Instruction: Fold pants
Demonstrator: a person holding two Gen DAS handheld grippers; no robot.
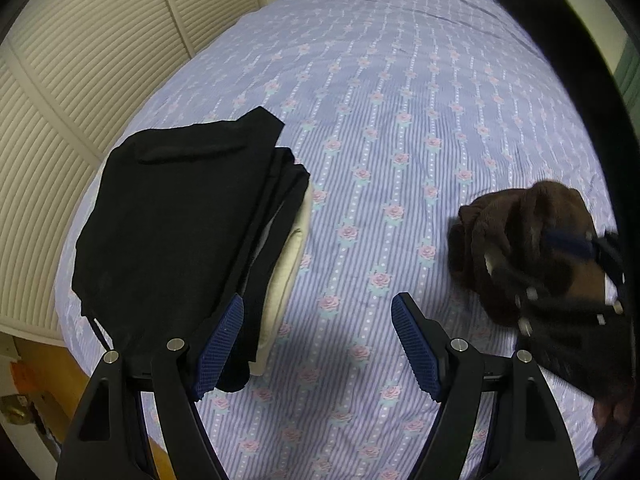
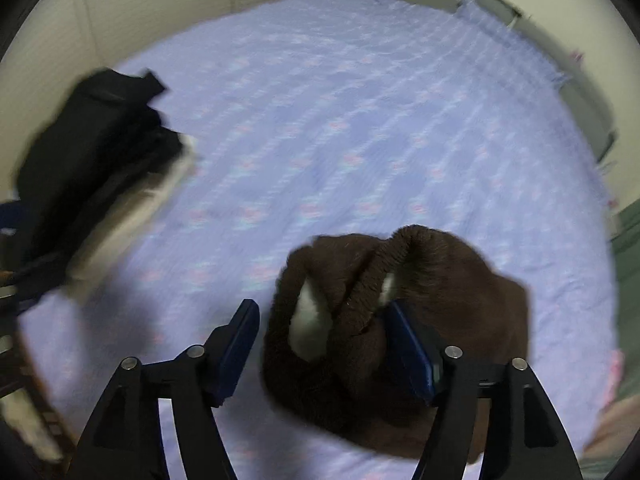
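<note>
Both claws gape: left claw (image 1: 318, 346) over the floral lilac bedsheet (image 1: 400, 100), right claw (image 2: 320, 346) straddling crumpled brown fleece pants (image 2: 460, 280); folded black clothes (image 1: 168, 216) lie left.

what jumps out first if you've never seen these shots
A crumpled brown garment lies on the flowered blue bedsheet, with the right claw open around its bunched edge. At the sheet's left edge sits a neat stack of black folded clothes, beside the open left claw.
</note>
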